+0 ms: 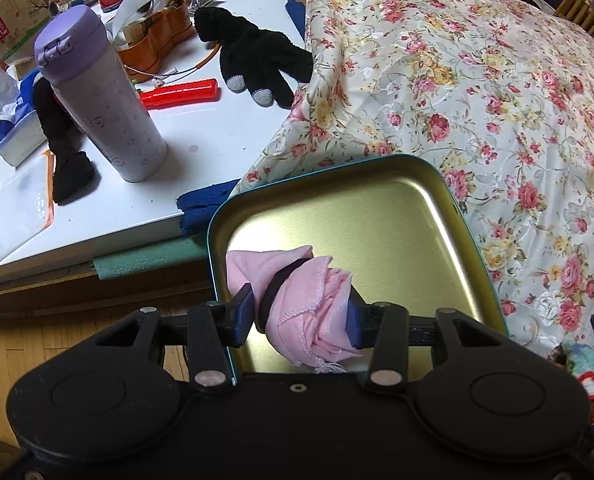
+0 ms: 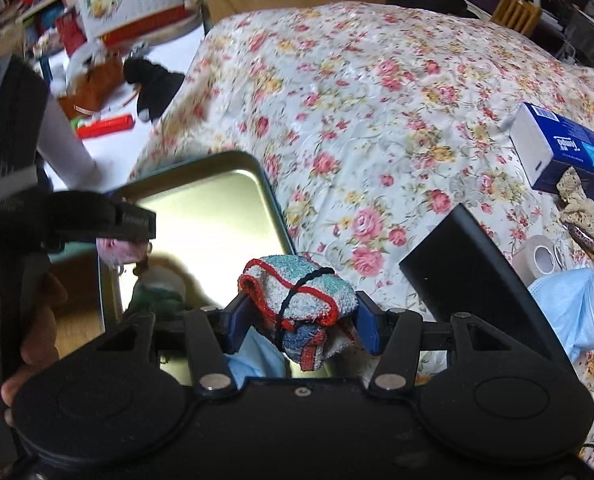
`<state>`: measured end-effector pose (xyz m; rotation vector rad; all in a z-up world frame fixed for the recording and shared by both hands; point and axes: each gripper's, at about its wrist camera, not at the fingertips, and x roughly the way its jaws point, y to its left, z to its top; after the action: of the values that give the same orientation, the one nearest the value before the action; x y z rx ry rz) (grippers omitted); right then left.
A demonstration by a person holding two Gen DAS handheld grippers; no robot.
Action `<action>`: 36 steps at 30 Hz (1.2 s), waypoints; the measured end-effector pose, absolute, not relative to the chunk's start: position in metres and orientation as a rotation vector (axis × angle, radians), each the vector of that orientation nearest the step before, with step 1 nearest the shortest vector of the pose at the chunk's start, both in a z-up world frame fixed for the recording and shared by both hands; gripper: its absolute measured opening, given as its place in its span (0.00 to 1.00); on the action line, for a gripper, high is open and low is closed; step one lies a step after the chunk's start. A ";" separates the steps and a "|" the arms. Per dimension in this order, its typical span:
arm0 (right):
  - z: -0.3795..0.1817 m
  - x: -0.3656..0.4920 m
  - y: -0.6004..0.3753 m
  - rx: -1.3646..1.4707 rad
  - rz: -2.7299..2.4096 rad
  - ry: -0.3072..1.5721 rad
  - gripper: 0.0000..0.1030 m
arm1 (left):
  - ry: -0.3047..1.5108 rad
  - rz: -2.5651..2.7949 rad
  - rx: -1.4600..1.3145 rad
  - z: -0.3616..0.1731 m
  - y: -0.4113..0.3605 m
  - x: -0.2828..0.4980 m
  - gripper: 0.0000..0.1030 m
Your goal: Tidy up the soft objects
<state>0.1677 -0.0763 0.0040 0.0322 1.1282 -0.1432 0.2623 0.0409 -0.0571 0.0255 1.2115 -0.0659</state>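
Floral bedspread [image 1: 497,92] carries open tin [image 1: 377,168]. Left claw [image 1: 301,320] clamps pink cloth bundle [image 1: 309,300]; right claw [image 2: 301,320] clamps towel bundle [image 2: 297,292]. Both light, compressible; grip at banded middle.

Glossy gold-lined metal tin [image 1: 377,216], thin smooth pink cloth bundle [image 1: 309,304], rough terry towel roll [image 2: 305,300], satiny floral bedspread [image 1: 477,80], smooth white worktop [image 1: 201,128], knitted black glove [image 1: 253,60].

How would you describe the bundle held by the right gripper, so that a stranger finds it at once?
Find the flowered bedcover, then the open metal tin at its near edge. Over the tin's near corner, the right gripper pinches a rolled terry towel bundle. It is white and teal with red edging and tied with a thin black band, unlike the pale blue face mask nearby.
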 end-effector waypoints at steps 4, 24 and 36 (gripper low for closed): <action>0.001 0.172 -0.067 -0.019 -0.156 1.138 0.51 | 1.220 -0.066 0.029 -0.060 0.041 0.263 0.45; 0.013 0.177 -0.069 0.025 -0.128 1.082 0.63 | 1.193 -0.069 0.041 -0.057 0.039 0.264 0.60; 0.002 0.175 -0.071 0.006 -0.156 1.131 0.63 | 1.208 -0.070 0.063 -0.059 0.036 0.264 0.62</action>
<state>0.1745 -0.0709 0.0018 0.0056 1.1309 -0.1557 0.2639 0.0360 -0.0595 0.0632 1.2076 -0.0701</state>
